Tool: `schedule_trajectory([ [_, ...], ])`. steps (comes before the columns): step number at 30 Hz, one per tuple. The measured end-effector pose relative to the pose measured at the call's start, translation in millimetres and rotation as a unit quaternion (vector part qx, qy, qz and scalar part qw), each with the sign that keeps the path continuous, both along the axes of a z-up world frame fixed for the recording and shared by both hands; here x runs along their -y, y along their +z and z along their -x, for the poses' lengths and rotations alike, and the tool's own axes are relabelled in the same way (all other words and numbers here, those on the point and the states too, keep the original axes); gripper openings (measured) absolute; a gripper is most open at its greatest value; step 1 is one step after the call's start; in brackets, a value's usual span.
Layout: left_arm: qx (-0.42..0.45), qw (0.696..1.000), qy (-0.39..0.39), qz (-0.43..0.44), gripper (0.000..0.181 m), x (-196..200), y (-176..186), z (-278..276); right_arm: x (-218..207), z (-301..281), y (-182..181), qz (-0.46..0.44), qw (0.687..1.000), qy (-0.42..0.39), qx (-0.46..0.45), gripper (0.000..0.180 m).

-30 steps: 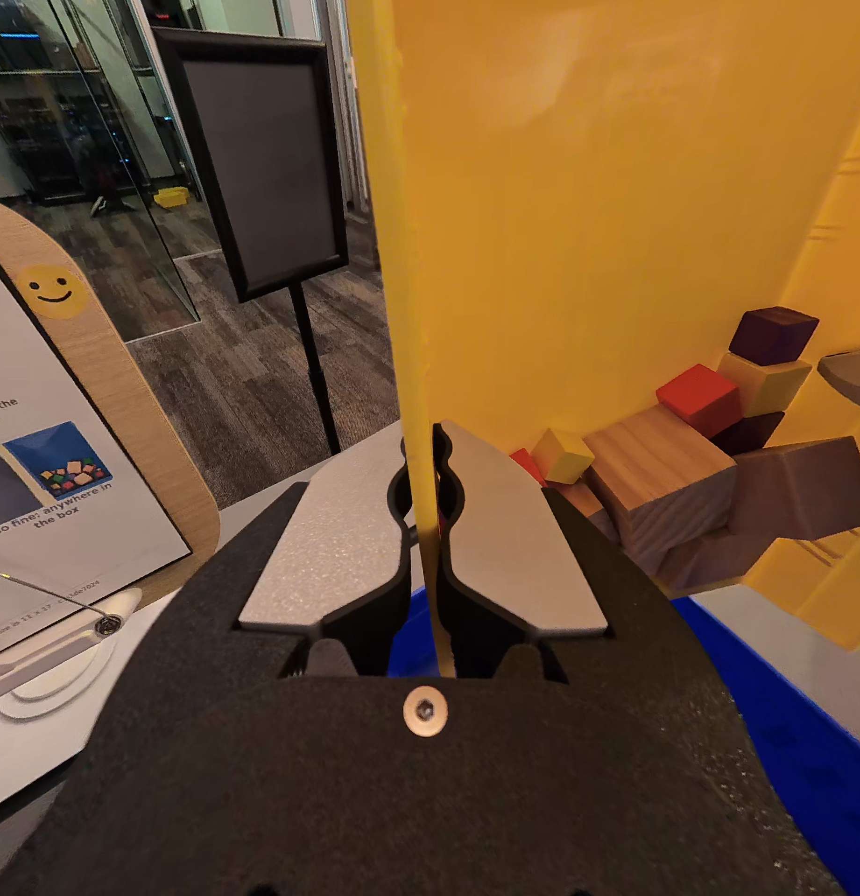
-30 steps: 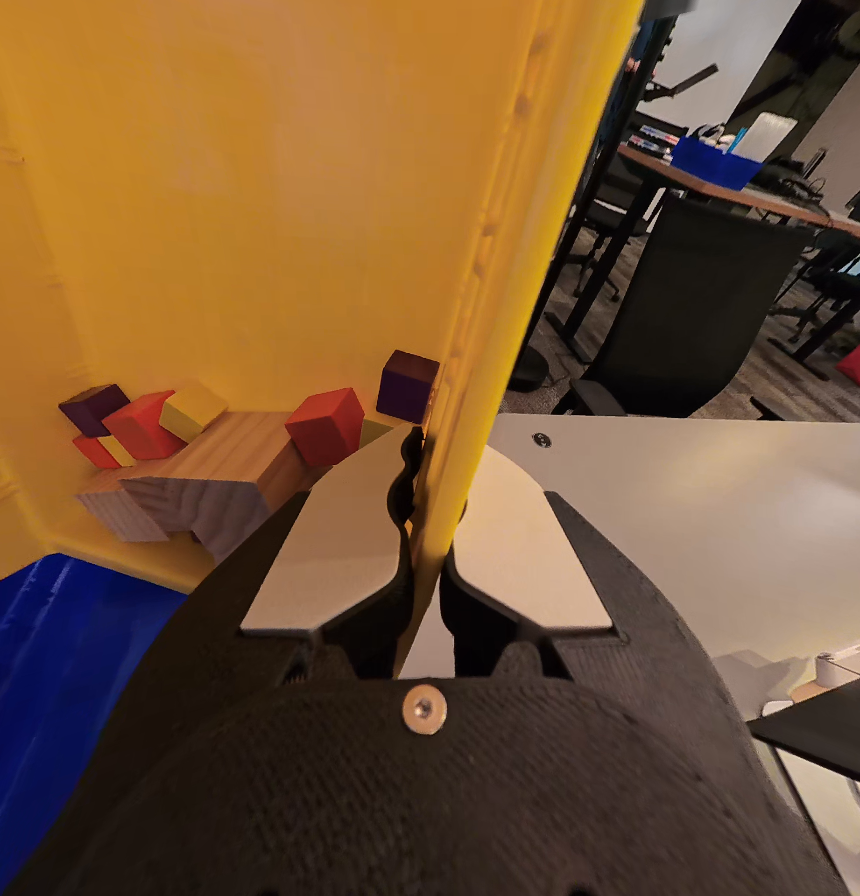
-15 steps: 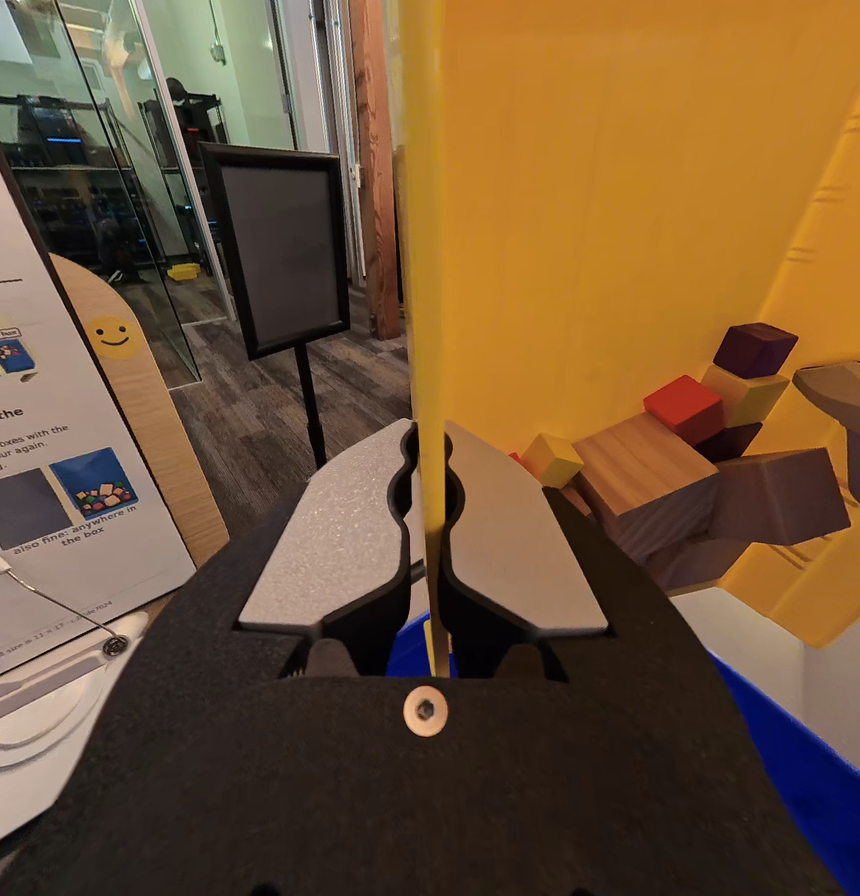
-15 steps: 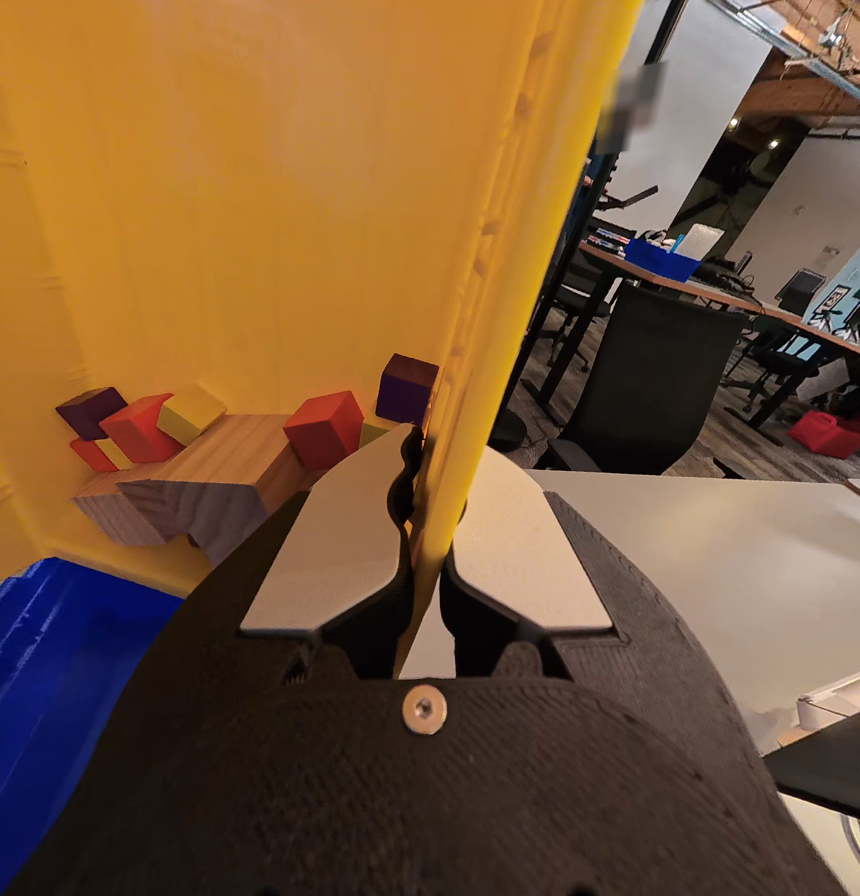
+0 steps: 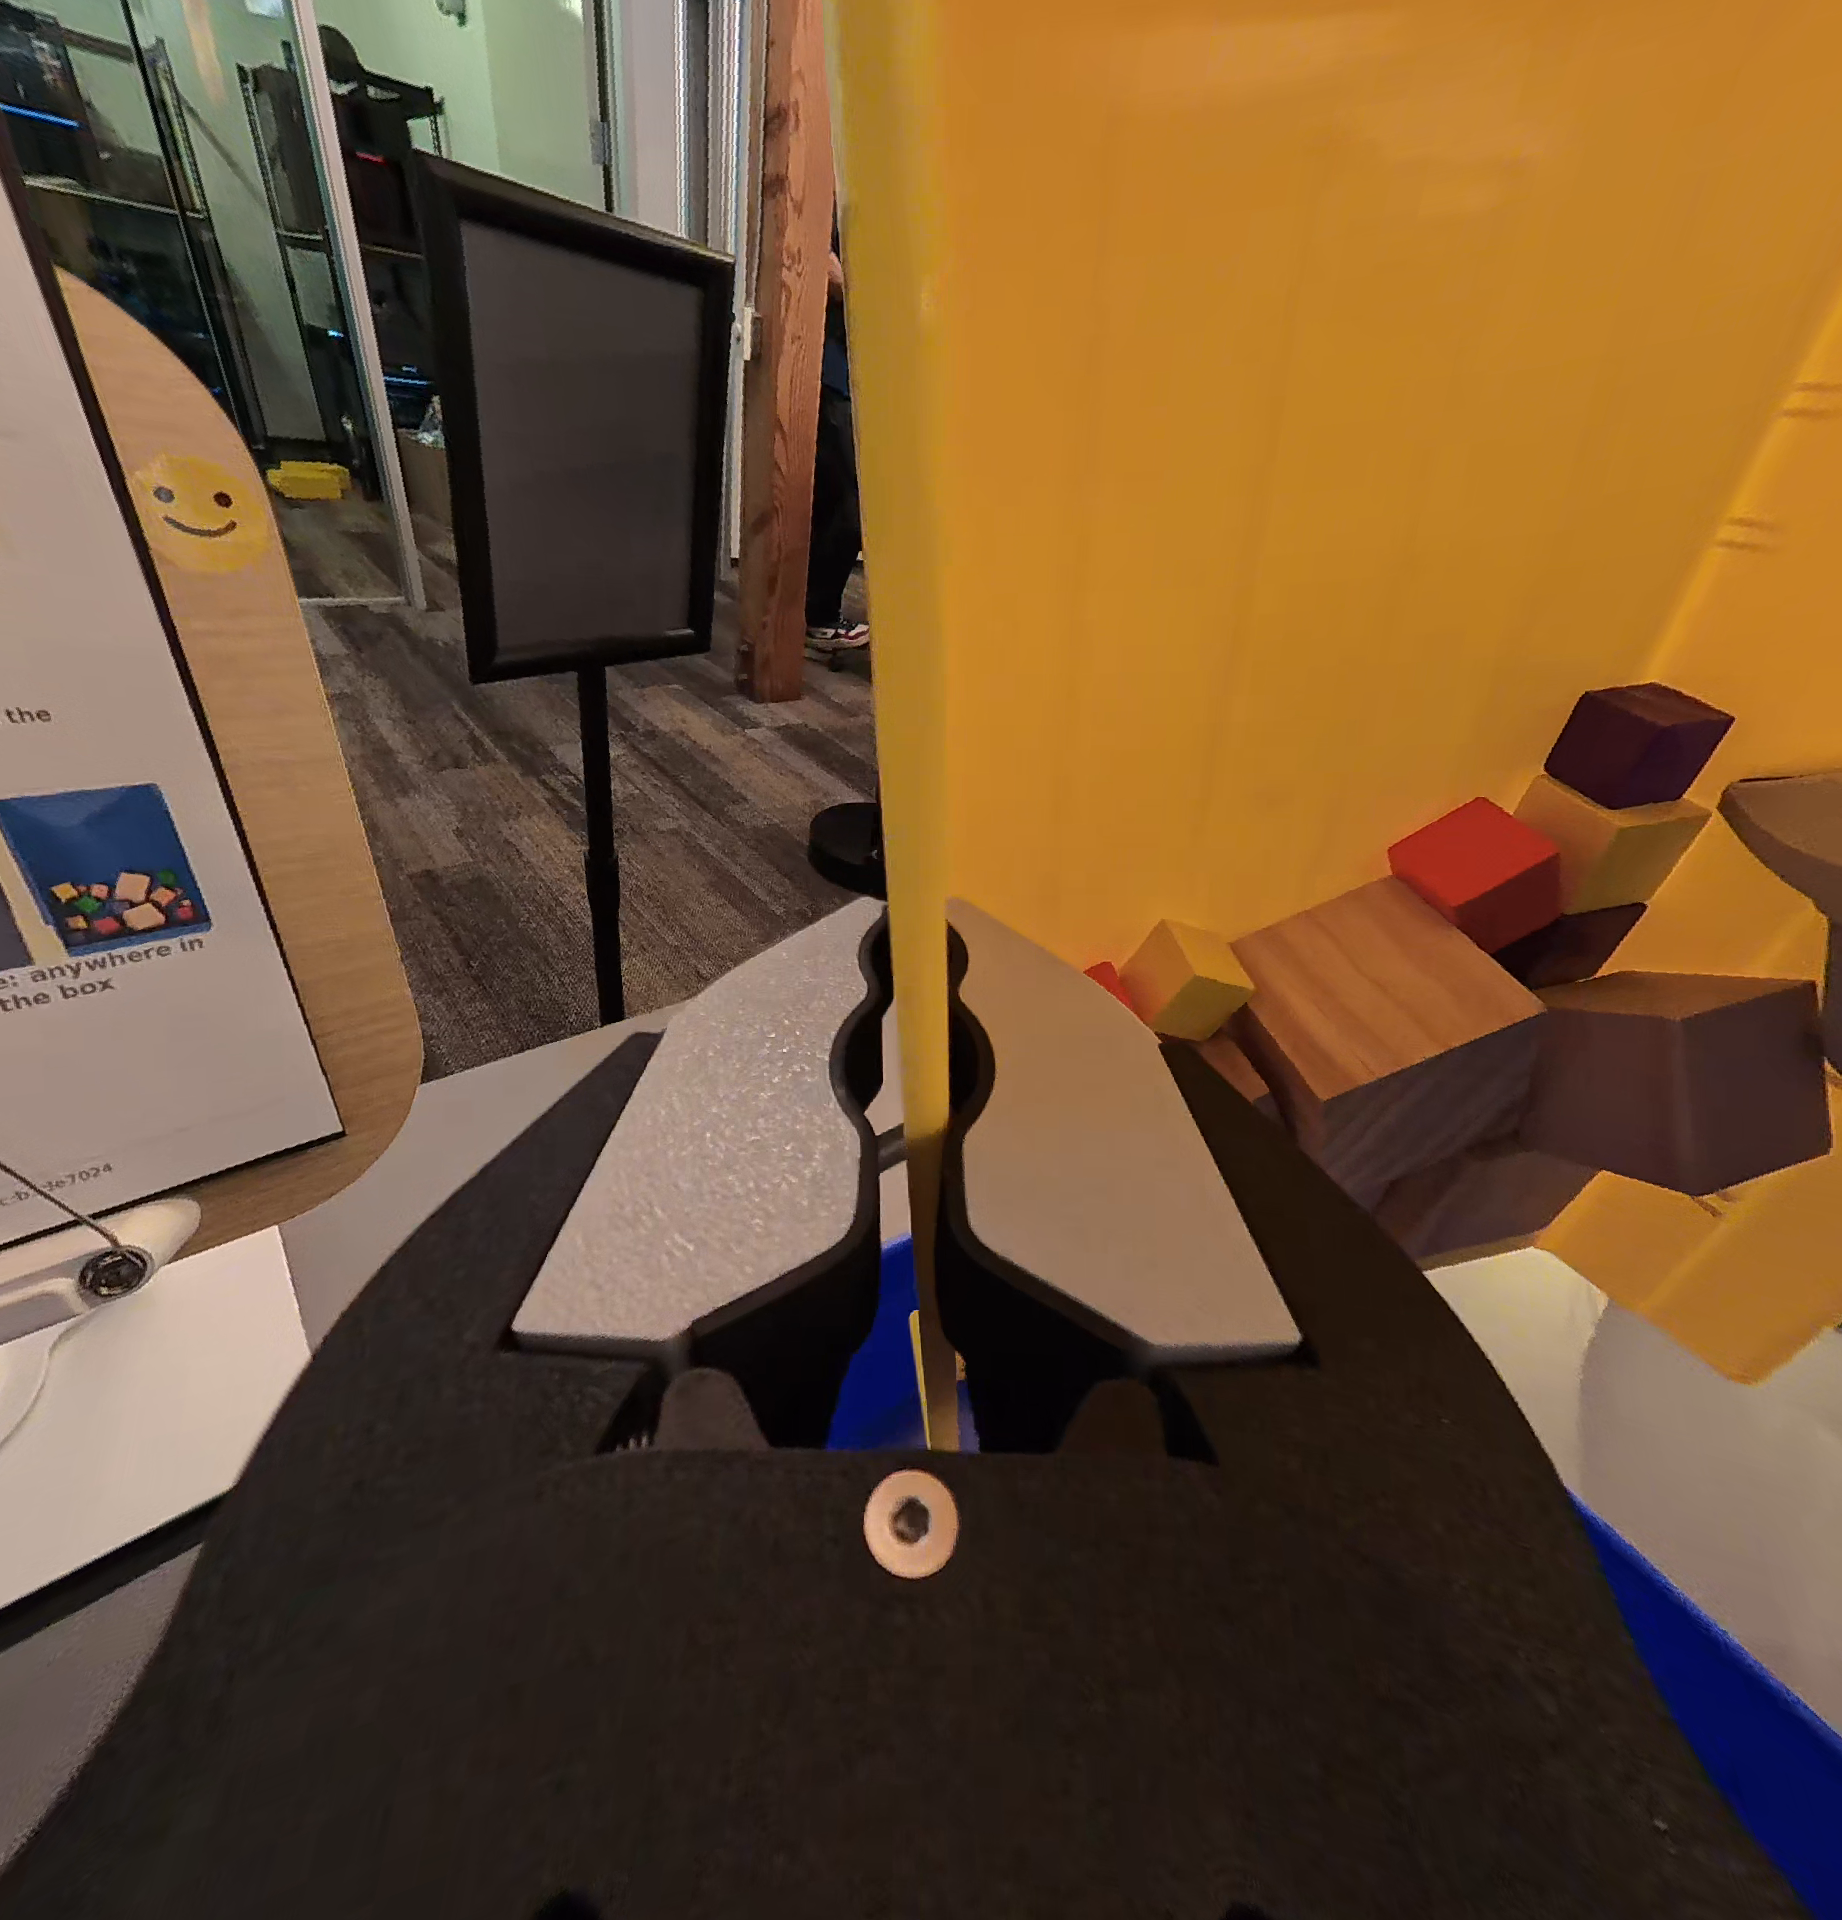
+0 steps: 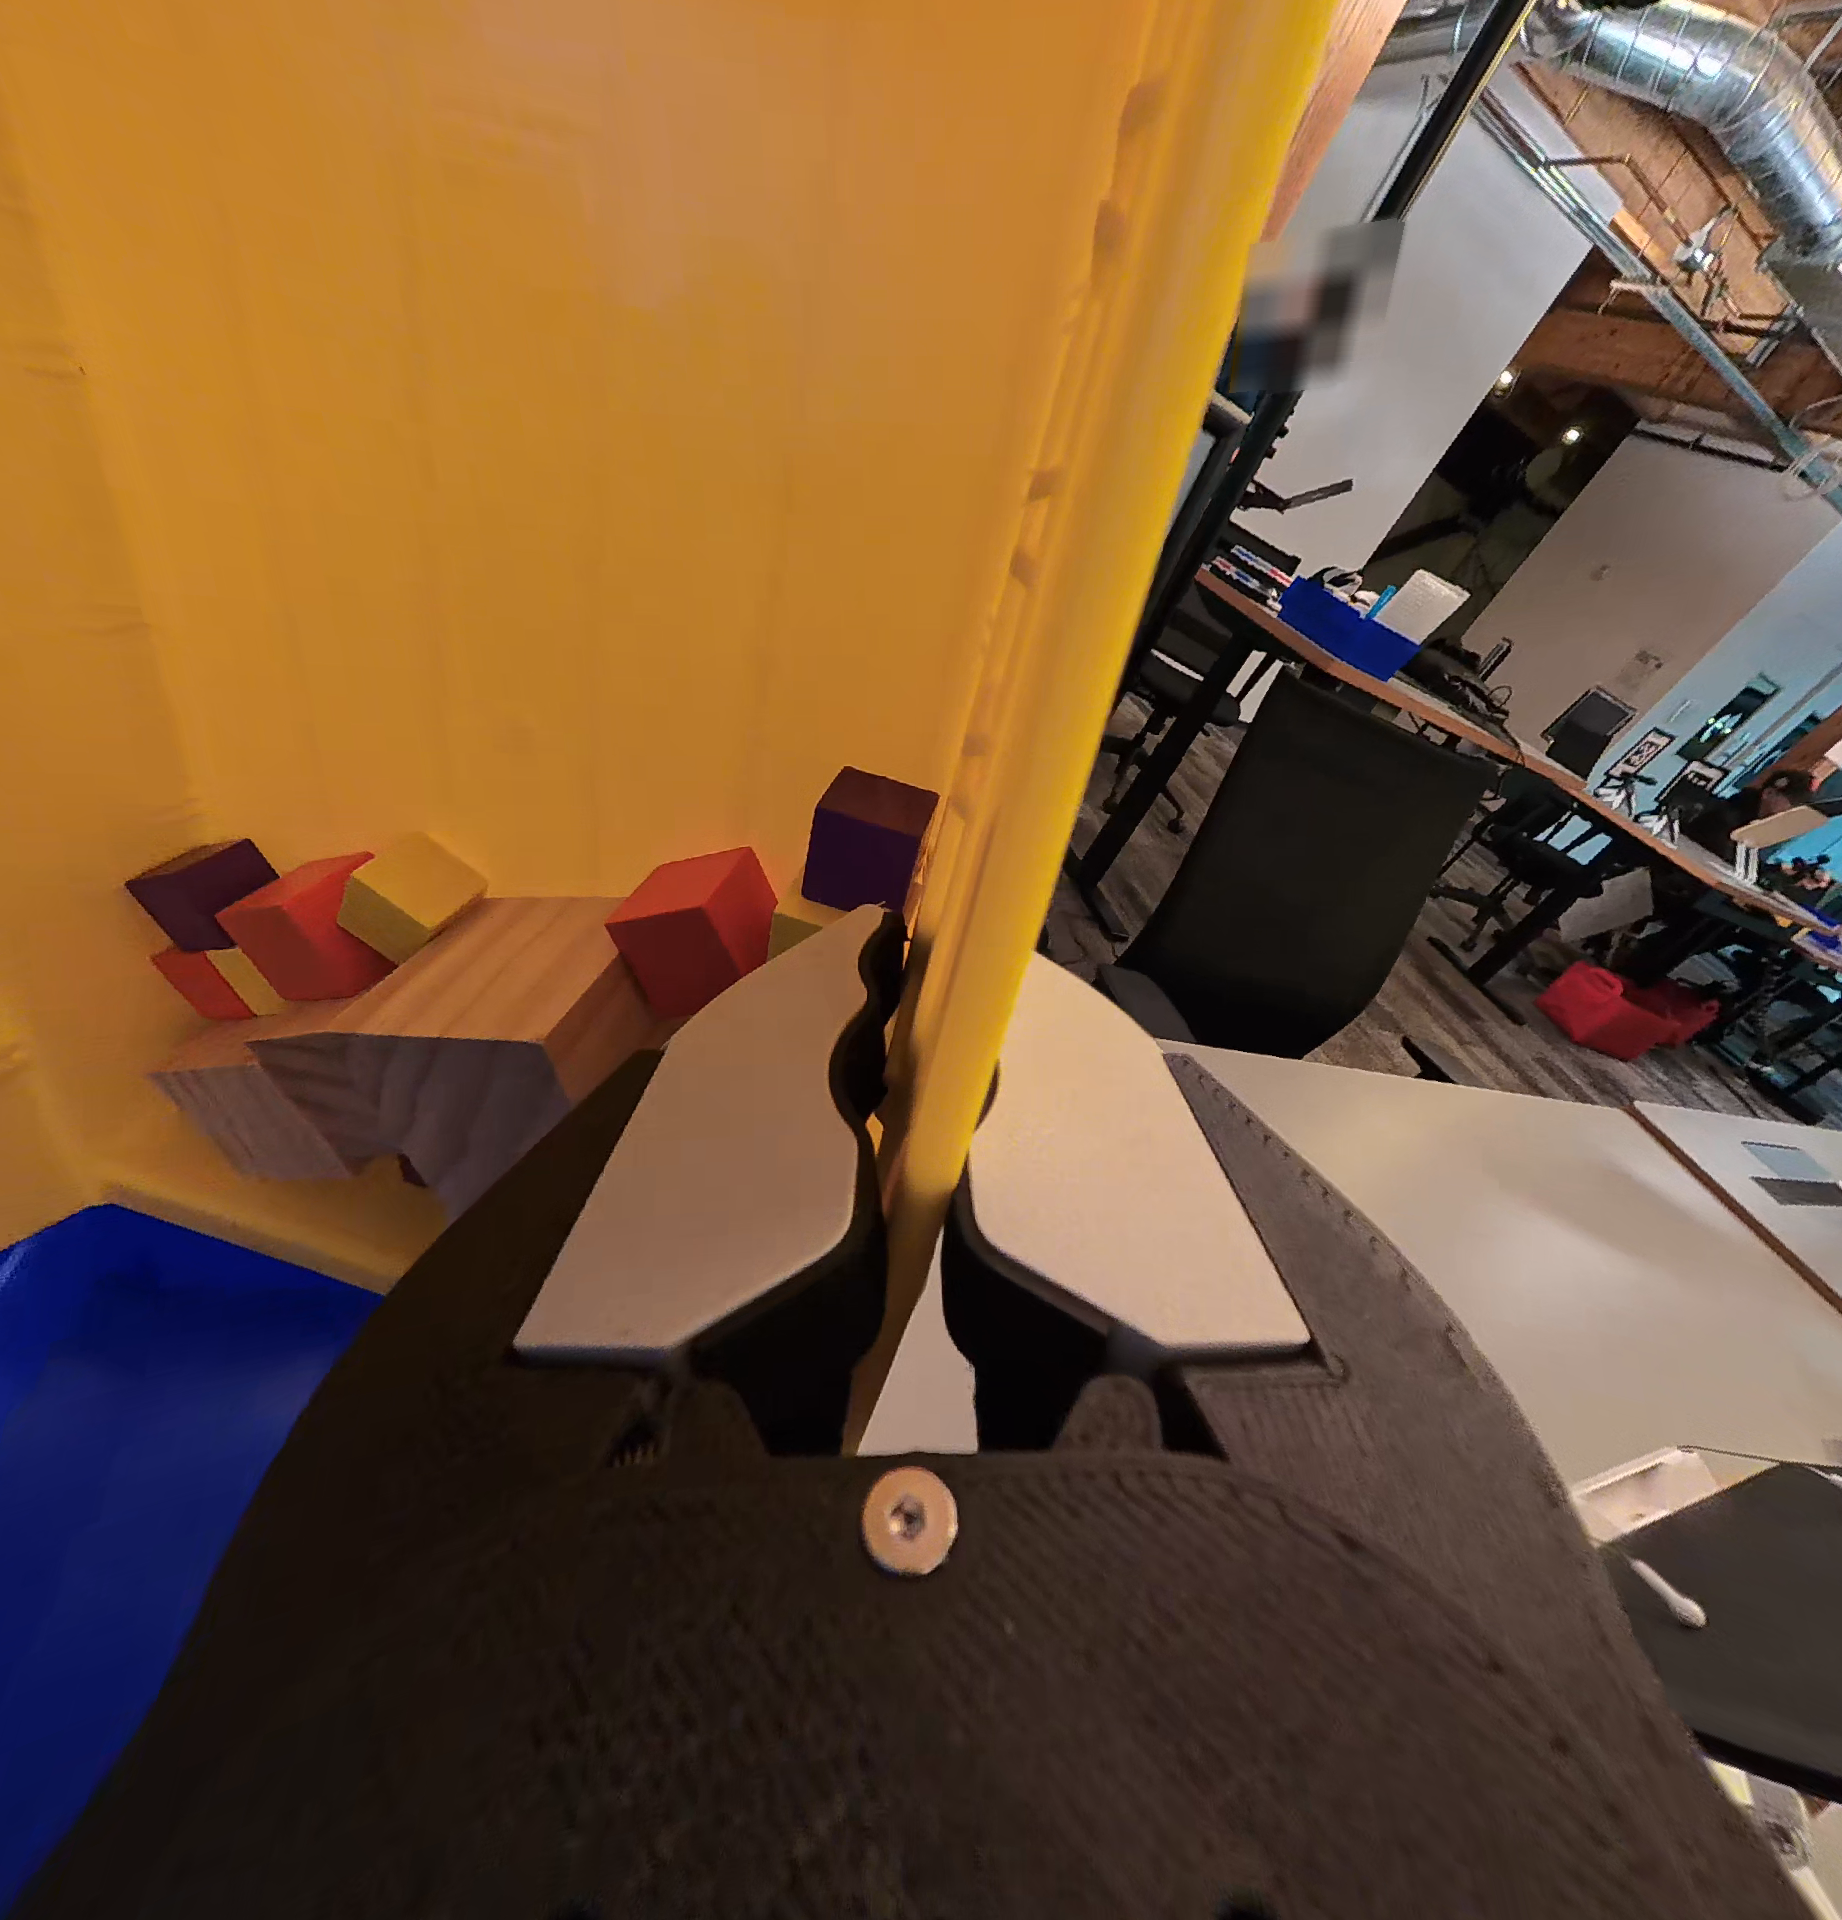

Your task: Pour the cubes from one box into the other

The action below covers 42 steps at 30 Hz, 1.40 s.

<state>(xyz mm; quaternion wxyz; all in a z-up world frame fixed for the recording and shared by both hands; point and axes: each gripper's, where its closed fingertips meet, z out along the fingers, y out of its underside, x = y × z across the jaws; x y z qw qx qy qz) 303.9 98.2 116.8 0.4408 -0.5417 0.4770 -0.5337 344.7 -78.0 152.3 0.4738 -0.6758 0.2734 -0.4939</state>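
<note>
A yellow box [image 5: 1312,468] is held up and tilted; it also fills the right wrist view [image 6: 584,416]. My left gripper [image 5: 919,956] is shut on its left wall. My right gripper [image 6: 901,951] is shut on its right wall. Several wooden cubes lie piled at the box's low edge: a large plain wood block [image 5: 1384,997], red [image 5: 1473,868], yellow [image 5: 1187,977] and purple [image 5: 1639,743] cubes. In the right wrist view the wood block [image 6: 460,1018], a red cube [image 6: 688,925] and a purple cube [image 6: 865,842] show. The blue box [image 6: 117,1455] lies below, also in the left wrist view [image 5: 1748,1714].
A white instruction board [image 5: 86,831] with a wooden edge stands at the left on the table [image 5: 127,1403]. A black sign stand [image 5: 584,457] is on the floor behind. To the right are the white tabletop [image 6: 1519,1247], a black chair [image 6: 1312,862] and desks.
Both grippers have lifted the yellow box and tipped it further; the background has dropped in both views. The cubes have stayed piled at the low edge.
</note>
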Motion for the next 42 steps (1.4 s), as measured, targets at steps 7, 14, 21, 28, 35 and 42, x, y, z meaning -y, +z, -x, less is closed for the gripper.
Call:
schedule_trajectory([
  [7,0.004,1.0,-0.008,0.024,0.005,-0.5,-0.7,1.8,-1.9,5.5,8.5,0.015,1.0,-0.004,0.027,0.004],
  [14,-0.004,1.0,-0.005,0.013,0.004,0.0,1.5,2.1,0.2,4.4,2.1,0.0,1.0,-0.003,0.013,0.004],
  [21,-0.007,1.0,-0.003,0.014,0.004,1.5,0.5,2.0,0.7,2.3,-0.3,-0.023,1.0,0.003,-0.01,0.004],
  [28,-0.008,1.0,0.0,0.013,0.004,3.6,-0.3,0.9,3.3,0.3,-5.1,-0.047,0.998,0.004,-0.031,0.004],
  [35,-0.005,1.0,0.006,0.005,0.004,3.9,0.8,1.4,4.1,-1.5,-8.6,-0.086,0.995,0.01,-0.053,0.004],
  [42,0.01,1.0,0.011,0.002,0.004,5.9,9.2,2.7,6.2,-2.1,-1.7,-0.125,0.99,0.009,-0.066,0.005],
])
